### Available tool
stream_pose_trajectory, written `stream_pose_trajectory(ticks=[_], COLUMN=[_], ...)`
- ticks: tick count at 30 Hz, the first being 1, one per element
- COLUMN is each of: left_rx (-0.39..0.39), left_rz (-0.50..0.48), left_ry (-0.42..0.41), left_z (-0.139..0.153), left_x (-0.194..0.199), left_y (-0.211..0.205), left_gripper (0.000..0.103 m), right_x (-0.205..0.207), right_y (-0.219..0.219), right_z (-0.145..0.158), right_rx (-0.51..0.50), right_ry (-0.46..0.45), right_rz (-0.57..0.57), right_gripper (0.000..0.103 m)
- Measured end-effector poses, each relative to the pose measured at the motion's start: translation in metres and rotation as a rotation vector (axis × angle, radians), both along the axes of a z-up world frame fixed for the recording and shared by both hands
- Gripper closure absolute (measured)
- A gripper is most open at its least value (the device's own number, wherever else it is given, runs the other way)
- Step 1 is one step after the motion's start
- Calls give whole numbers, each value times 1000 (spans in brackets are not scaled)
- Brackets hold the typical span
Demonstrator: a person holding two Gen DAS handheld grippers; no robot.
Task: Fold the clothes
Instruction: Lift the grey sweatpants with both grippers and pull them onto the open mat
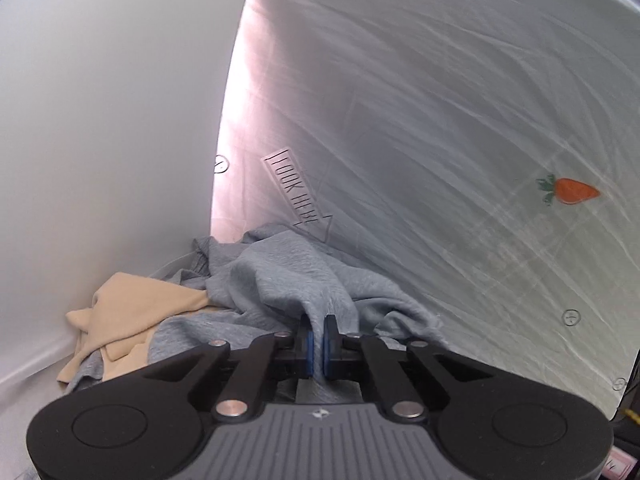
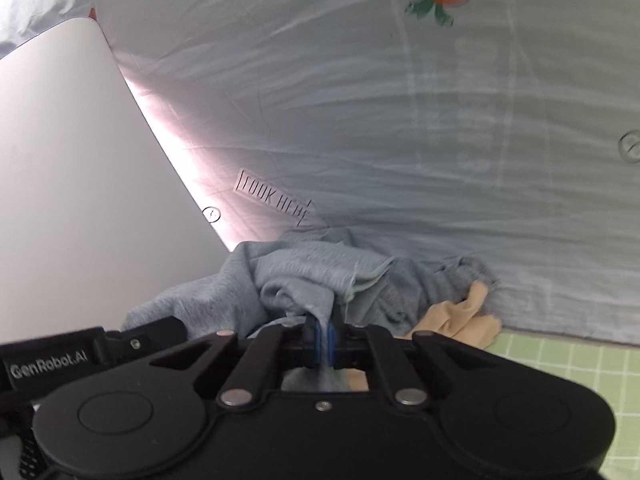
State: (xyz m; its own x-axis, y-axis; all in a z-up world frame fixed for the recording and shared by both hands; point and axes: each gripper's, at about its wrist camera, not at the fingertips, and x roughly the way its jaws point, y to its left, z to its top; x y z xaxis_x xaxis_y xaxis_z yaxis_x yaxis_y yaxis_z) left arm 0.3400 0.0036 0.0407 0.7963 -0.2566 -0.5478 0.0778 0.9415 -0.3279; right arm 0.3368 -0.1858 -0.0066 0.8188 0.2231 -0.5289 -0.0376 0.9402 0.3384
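Clothes: grey garment [image 1: 280,280] bunched in a heap on the bench, near edge of the white sheet [image 1: 440,120] that covers it. Beige garment [image 1: 140,320] tangled in the same heap, on the left in the left wrist view, on the right in the right wrist view [image 2: 460,320].

Left gripper [image 1: 319,332]: jaws together, clamped on a ridge of grey garment pulled up between the blue pads [image 1: 309,354]. Right gripper [image 2: 325,332]: jaws likewise clamped on a fold of grey garment [image 2: 312,276].

Sheet is creased, printed with a carrot [image 1: 568,190] and a "LOOK HERE" arrow [image 1: 298,196] whose tip meets the far side of the heap (small circled marks [image 1: 571,317] also on the sheet). White panel [image 1: 100,120] on the left, beside the heap. Green grid mat [image 2: 560,376] shows at near right in the right wrist view, just beside the beige garment.
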Motion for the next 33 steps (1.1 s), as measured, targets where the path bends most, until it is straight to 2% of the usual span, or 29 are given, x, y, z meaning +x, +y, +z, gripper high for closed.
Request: stream_pose_trajectory(ticks=[4,10,14,18,20,22,24,28,33], left_rx=[-45,-42,-22,-5,7,13,18,19,49], left_rz=[-79,-243,-321,-357,-365,-381,-397,-426,-415], left_ry=[-44,-104,-112,-50,8,82,161,256,295], left_z=[19,52,58,32,11,-12,-39,-76,-94], left_x=[-28,-99,-164,-227,-257,-286,-317,-376,-415], left_y=[-24,-88,-142,-194,-221,-246,-270,-308,-318], left_gripper=[99,99,99,99,99,98,96,93,89], right_x=[-43,-126,-200,-286,-329,-372,-417,-490,-552], right_y=[-18,-83,-126,-185,-215,-249,-281,-325,-368], right_z=[26,52,52,20,3,-24,-50,-82,-105], right_rx=[-100,-71,-110,-191,-232,-256,-217,-263,-202], right_ry=[-81,-126,-127,-47,-5,75,148,230,288], right_rz=[-99,-309,-427,-533,-586,-624,-658,-679,-712], right_gripper=[100,100,100,100,100,100,100,100,95])
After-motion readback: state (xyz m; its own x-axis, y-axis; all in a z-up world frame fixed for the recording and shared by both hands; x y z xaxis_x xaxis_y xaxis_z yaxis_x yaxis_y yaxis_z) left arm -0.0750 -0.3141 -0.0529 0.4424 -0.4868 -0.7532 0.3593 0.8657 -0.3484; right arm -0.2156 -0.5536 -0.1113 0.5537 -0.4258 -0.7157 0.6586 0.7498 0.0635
